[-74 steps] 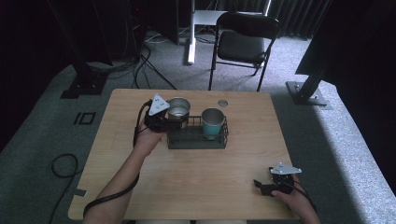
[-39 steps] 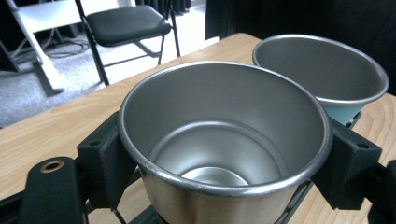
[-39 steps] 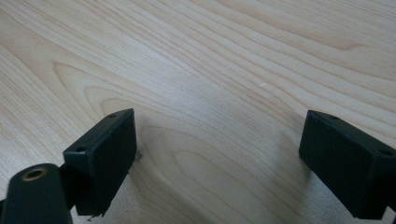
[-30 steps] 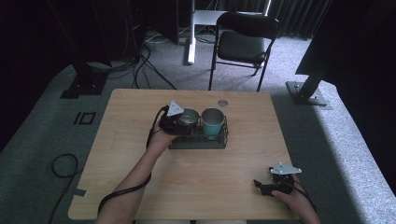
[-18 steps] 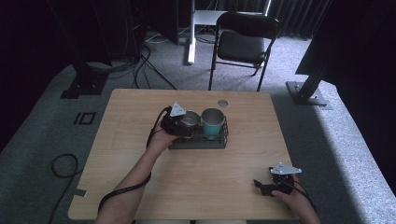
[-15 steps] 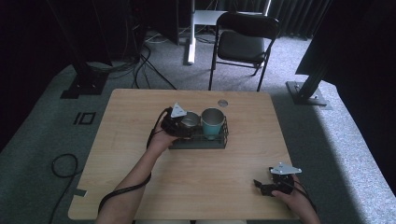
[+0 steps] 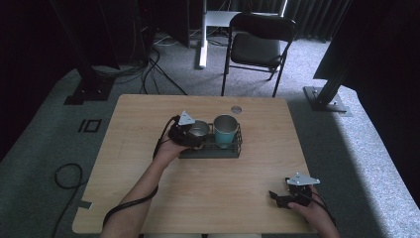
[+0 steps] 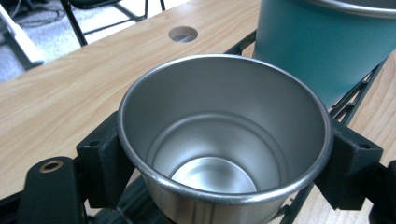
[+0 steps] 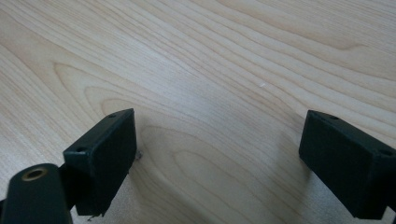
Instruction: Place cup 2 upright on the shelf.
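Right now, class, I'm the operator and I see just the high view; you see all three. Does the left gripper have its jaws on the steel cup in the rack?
Observer: The left gripper's pads sit at either side of the steel cup, just under its rim. The jaws have just been opening, and I cannot tell if they press.
Operator: Anything in that cup?
Observer: No, it is empty down to its shiny bottom.
Operator: And the right gripper?
Observer: The right gripper's jaws stand wide apart, with bare table between them.
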Motion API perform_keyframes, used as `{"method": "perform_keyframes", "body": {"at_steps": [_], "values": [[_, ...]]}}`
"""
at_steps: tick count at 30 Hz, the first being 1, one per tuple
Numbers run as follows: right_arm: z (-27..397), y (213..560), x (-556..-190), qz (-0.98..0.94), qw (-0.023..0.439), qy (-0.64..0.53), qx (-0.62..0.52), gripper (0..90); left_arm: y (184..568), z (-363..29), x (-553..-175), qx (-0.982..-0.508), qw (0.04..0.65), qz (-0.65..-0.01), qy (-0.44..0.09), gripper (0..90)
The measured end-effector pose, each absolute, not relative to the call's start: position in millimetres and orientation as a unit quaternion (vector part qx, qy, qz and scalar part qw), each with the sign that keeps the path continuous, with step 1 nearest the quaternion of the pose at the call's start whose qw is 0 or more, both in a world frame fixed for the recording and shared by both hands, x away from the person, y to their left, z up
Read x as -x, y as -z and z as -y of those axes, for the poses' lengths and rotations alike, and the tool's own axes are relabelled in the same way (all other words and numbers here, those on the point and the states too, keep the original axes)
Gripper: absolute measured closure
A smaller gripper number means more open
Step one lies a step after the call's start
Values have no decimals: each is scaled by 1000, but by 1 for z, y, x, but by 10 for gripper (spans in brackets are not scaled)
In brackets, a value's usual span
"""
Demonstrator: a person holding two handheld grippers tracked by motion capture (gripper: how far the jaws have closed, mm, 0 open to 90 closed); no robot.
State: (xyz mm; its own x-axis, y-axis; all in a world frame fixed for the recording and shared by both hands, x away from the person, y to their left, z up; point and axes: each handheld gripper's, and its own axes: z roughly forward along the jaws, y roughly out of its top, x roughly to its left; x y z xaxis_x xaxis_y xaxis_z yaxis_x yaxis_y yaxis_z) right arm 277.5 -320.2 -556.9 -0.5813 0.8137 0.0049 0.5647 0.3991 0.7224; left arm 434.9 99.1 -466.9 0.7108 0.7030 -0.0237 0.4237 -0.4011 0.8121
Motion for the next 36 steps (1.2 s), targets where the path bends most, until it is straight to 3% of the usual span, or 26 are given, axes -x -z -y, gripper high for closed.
{"method": "perform_keyframes", "body": {"at_steps": [5, 36], "values": [[320, 557, -278, -817, 178, -350, -421, 109, 466, -98, -432, -818, 426, -349, -168, 15], [320, 557, -277, -818, 178, -350, -421, 109, 450, -136, -398, -785, 479, -347, -183, 16]]}}
